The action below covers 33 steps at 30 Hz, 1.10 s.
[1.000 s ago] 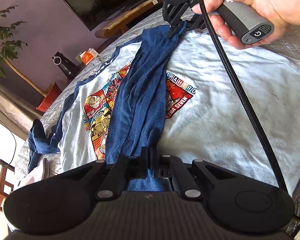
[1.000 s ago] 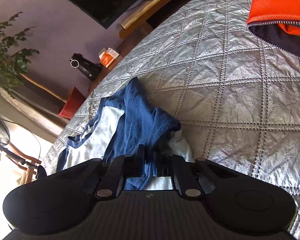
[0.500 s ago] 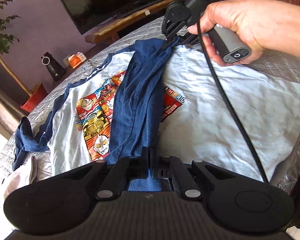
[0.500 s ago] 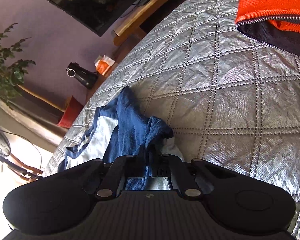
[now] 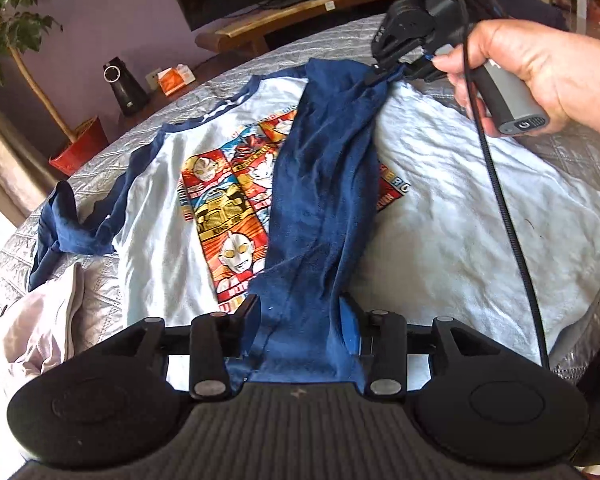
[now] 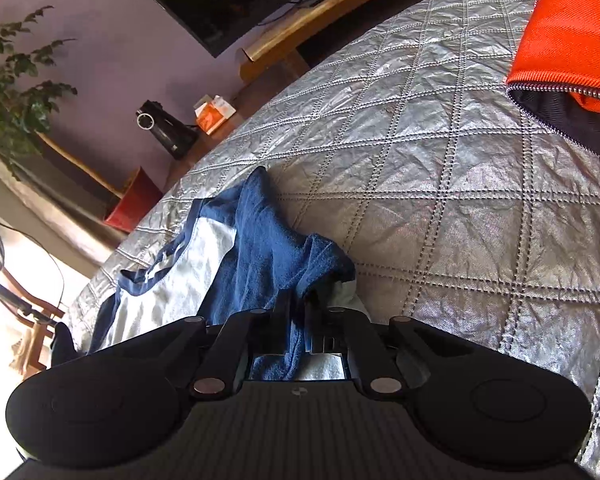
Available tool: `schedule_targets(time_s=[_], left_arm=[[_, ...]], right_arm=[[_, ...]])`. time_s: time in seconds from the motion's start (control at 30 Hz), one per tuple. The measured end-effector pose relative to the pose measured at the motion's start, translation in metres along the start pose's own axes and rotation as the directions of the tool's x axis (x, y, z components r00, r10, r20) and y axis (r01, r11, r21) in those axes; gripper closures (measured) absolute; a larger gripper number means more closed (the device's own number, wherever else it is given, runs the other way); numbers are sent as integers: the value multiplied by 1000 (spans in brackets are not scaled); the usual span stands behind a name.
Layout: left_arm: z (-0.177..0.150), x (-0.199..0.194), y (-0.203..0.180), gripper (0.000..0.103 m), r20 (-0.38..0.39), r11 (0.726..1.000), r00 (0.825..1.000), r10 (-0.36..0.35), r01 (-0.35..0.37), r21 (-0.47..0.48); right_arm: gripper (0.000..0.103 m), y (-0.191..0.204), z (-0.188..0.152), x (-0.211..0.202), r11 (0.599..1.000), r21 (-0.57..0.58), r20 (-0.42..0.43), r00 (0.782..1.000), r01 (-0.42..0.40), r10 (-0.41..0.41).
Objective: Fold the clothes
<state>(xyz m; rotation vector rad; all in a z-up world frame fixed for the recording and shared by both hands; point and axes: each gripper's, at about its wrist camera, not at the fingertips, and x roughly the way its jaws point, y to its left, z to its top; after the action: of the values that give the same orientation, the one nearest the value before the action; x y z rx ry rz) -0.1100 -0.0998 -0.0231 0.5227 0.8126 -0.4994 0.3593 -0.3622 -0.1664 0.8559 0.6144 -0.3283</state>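
A pale blue T-shirt (image 5: pixel 460 184) with a cartoon print and navy sleeves lies face up on the quilted silver bedspread (image 6: pixel 460 184). One navy sleeve (image 5: pixel 320 200) is folded lengthwise across the print. My left gripper (image 5: pixel 300 312) is open, its jaws standing either side of the sleeve's near end. My right gripper (image 5: pixel 382 70) is shut on the sleeve's far end near the collar; in the right wrist view (image 6: pixel 298 304) the navy cloth (image 6: pixel 268 252) is pinched between its fingers.
The other navy sleeve (image 5: pixel 68 228) lies spread at the left. A pale pink garment (image 5: pixel 40 328) lies at the near left. An orange and dark jacket (image 6: pixel 572 40) sits at the bed's far right. A plant pot (image 5: pixel 80 144), kettle (image 5: pixel 124 88) and TV bench (image 5: pixel 312 12) stand beyond the bed.
My left gripper has opened and let go of the sleeve's near end. The sleeve has settled flatter across the print. My right gripper still holds the far end.
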Motion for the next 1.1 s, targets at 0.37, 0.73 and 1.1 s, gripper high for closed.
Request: schedule_targets(time_s=[0.37,0.73,1.1], left_arm=[[-4,-25,31,40,93,917,933,-346,358,-175],[-9,25,55,39,-72,942,979,-191,162,-295],[-16,12,44,78,-104,961,987,-124,93,-261]], right_arm=[[90,10,1,-2,996,-85,-30,999,22,-25],[87,13,2,-3,992,-124,-35,999,26,-30],[87,11,1,-2,994,-111,-25,999,19,-22]])
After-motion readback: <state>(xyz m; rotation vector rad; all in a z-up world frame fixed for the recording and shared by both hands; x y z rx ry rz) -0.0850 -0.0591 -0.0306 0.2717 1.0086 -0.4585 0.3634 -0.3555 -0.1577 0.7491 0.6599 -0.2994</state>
